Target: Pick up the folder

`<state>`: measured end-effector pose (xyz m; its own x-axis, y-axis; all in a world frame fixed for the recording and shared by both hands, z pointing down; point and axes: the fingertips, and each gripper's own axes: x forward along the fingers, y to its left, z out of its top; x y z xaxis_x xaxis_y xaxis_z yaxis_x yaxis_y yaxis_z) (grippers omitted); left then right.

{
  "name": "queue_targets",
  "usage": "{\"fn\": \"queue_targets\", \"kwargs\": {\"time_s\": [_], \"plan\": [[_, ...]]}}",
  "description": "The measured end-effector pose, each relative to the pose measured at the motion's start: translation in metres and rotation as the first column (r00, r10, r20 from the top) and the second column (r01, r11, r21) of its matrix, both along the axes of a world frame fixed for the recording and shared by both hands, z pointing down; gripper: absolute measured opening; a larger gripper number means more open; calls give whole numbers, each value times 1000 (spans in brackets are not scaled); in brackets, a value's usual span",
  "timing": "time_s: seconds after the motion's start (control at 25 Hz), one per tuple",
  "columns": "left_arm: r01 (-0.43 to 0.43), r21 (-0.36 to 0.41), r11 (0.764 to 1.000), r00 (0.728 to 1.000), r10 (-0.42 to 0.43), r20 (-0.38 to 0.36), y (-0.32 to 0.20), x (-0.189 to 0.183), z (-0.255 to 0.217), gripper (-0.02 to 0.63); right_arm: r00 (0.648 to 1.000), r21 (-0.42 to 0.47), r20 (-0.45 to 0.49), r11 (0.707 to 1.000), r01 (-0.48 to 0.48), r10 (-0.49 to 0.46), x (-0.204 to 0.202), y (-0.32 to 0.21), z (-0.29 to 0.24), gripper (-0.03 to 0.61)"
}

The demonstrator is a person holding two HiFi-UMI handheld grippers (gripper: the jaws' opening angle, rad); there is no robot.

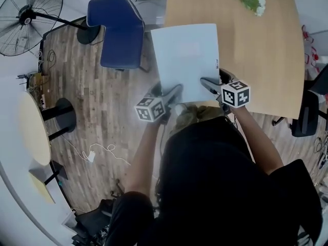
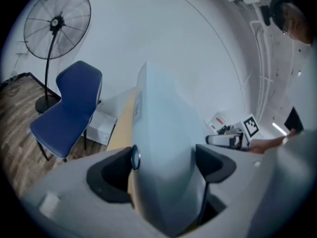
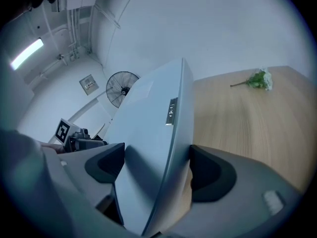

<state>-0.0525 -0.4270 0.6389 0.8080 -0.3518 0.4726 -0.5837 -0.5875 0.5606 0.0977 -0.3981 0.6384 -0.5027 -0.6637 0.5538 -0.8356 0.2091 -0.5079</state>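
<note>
A pale grey-blue folder [image 1: 187,60] is held up off the wooden table [image 1: 256,50], over its near left corner. My left gripper [image 1: 171,94] is shut on the folder's near left corner, and my right gripper [image 1: 211,85] is shut on its near right corner. In the left gripper view the folder [image 2: 166,148] fills the gap between the two dark jaws. In the right gripper view the folder [image 3: 153,148] stands on edge between the jaws, with a small label on its spine. Each gripper shows in the other's view: the right gripper [image 2: 225,140] and the left gripper [image 3: 81,143].
A white and green flower sprig [image 1: 253,2] lies at the table's far side. A blue chair [image 1: 117,29] stands left of the table, a standing fan [image 1: 28,17] further left. A round pale table [image 1: 33,129] is at the left, and a black chair [image 1: 307,111] at the right.
</note>
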Motion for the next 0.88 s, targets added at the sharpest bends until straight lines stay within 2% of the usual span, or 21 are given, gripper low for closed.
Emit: {"fn": "queue_targets", "kwargs": {"time_s": [0.12,0.24,0.36,0.48,0.68,0.88], "plan": [[47,91,995,999,-45,-14,-2,-12,-37,408,999,75,-10,996,37,-36,-10,-7,-35,414],[92,181,979,996,-87,-34,-9,-28,-77,408,998,149,-14,987,62,-61,-25,-19,-72,415],[122,272,955,993,-116,-40,-18,-50,-116,408,993,218,-46,969,118,-111,-47,-34,-111,416],[159,355,921,987,-149,-55,-26,-75,-155,408,984,309,-92,935,174,-153,-72,-48,-155,417],[236,419,877,972,-204,-119,-31,-111,-209,408,976,420,-111,881,219,-190,-108,-62,-213,417],[263,472,841,965,-227,-133,-28,-136,-240,408,966,483,-137,836,259,-220,-133,-64,-247,417]]}}
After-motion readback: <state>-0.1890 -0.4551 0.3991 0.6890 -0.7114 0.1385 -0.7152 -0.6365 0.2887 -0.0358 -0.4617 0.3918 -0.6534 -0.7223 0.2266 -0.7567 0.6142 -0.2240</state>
